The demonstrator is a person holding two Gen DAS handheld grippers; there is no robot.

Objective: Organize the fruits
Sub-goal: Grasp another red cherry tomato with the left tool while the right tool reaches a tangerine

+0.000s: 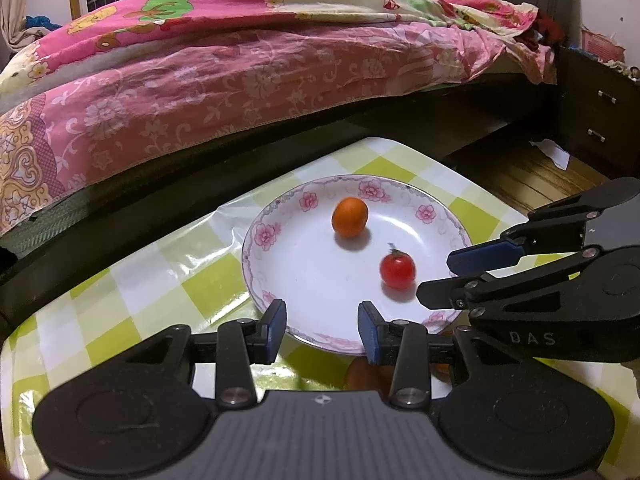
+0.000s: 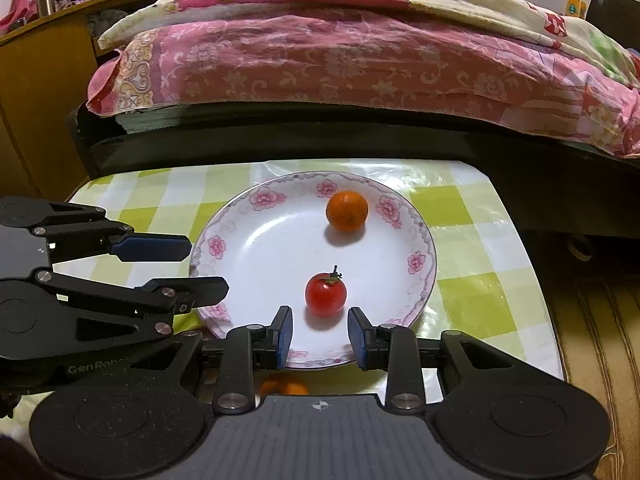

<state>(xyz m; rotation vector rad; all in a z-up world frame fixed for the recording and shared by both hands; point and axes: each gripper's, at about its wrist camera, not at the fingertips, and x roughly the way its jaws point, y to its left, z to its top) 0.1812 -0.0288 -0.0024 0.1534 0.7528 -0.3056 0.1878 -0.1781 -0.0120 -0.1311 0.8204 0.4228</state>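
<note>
A white plate with a pink flower rim sits on a green checked tablecloth. A small orange and a red cherry tomato lie on it, apart. My left gripper is open and empty over the plate's near rim; it shows from the side in the right wrist view. My right gripper is open and empty just short of the tomato; it shows in the left wrist view. Another orange fruit lies half hidden under the grippers.
The small table stands against a dark bed frame with pink bedding. A dark nightstand and wooden floor lie to the right. A wooden cabinet stands at left.
</note>
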